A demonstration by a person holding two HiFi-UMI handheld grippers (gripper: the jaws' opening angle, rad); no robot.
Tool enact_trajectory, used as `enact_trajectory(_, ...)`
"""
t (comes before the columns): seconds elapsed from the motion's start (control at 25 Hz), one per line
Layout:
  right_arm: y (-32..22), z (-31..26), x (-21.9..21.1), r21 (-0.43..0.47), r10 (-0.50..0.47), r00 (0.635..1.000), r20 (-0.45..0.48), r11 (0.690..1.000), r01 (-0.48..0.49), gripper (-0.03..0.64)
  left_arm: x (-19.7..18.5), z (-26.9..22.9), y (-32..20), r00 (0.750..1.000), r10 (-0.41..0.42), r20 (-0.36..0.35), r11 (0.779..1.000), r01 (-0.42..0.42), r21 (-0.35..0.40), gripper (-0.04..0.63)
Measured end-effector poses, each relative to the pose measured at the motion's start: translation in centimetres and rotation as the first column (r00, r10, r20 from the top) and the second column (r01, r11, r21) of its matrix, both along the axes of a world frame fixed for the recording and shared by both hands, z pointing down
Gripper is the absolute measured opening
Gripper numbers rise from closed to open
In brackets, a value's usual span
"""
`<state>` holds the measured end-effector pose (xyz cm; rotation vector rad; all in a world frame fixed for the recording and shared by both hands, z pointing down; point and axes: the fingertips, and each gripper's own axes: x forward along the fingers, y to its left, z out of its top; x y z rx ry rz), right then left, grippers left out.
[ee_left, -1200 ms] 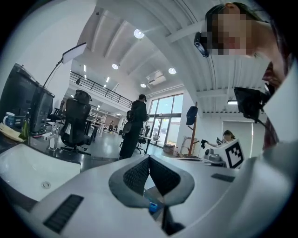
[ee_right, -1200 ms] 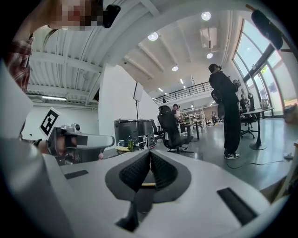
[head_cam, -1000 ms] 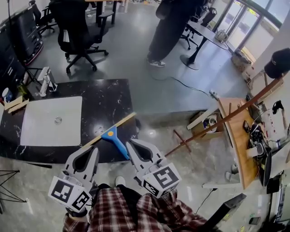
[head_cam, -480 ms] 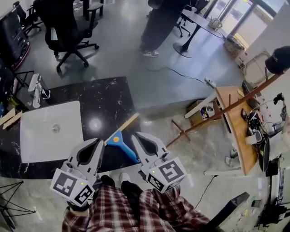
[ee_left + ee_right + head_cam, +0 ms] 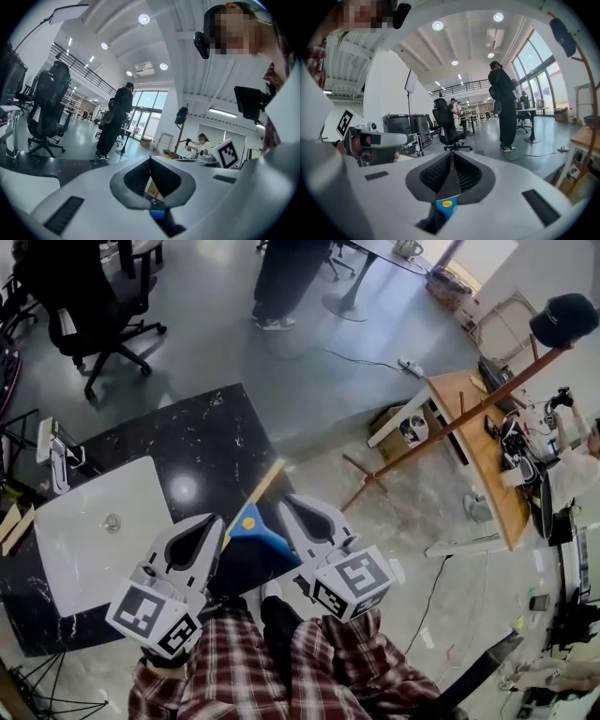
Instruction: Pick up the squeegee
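Squeegee (image 5: 253,523), clamped in left gripper (image 5: 216,523), right gripper (image 5: 289,502)

Left gripper (image 5: 220,521), right gripper (image 5: 285,501), both clamped.

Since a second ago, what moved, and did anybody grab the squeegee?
Both grippers moved forward over the squeegee. The left gripper now hides the blade's left end, and the right gripper covers more of the blue handle. Neither seems to have taken hold of it, and both pairs of jaws stayed shut. The squeegee stayed lying by the right edge of the black table.
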<state>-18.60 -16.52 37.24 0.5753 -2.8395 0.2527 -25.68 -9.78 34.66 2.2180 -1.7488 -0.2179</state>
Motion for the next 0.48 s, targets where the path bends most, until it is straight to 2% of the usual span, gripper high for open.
enact_trajectory(0.08, 0.0, 0.1, -0.1, -0.009, 0.012, 1.0, -0.012, 1.0, -0.012, 0.022, -0.1, 0.0, -0.2, 1.0, 0.021, -0.004, 1.0, -0.021, 0.001, 0.011)
enact_trajectory(0.36, 0.3, 1.3, -1.0, -0.039, -0.056, 0.996, -0.071, 0.998, 0.053, 0.157, -0.5, 0.2, -0.8, 0.999, 0.031, -0.013, 1.0, -0.031, 0.006, 0.011)
enact_trajectory(0.48, 0.4, 1.7, -1.2, -0.023, -0.085, 0.991, -0.105, 0.996, 0.083, 0.175, -0.5, 0.4, -0.8, 1.0, 0.024, -0.018, 1.0, -0.024, 0.002, 0.011)
